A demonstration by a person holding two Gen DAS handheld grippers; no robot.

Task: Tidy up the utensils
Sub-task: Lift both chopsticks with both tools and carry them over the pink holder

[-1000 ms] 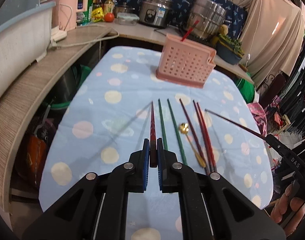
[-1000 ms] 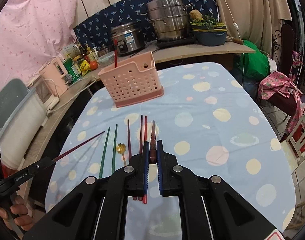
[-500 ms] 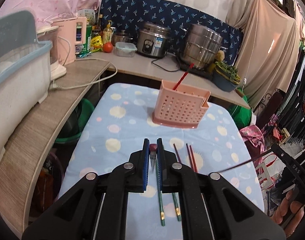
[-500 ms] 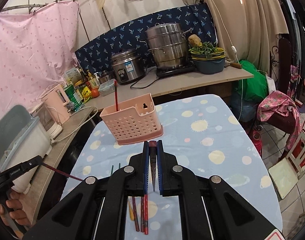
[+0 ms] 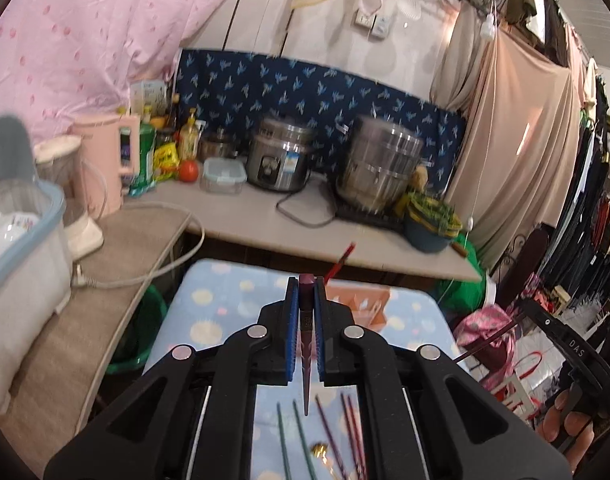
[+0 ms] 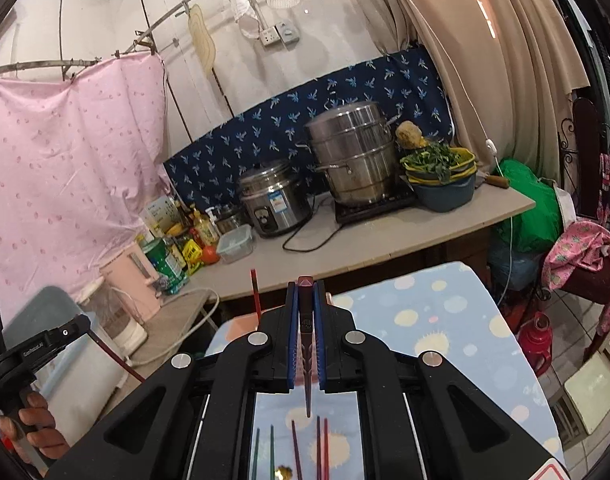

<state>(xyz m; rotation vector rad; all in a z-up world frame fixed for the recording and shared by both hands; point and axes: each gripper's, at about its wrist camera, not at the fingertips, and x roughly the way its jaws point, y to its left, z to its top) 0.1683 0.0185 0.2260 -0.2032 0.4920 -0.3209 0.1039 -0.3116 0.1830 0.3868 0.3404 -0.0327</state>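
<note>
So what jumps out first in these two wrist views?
Each view is dominated by a dark red chopstick pinched dead centre: one chopstick in the left gripper, another chopstick in the right gripper. Just beyond the left gripper sits the pink basket with a red chopstick leaning out. Loose chopsticks lie on the spotted tablecloth below.

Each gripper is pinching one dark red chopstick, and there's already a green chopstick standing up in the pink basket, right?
Almost. The left gripper and right gripper each pinch a dark red chopstick, but the chopstick standing in the pink basket is red, not green. The left wrist view shows it. The green chopsticks lie on the table.
</note>
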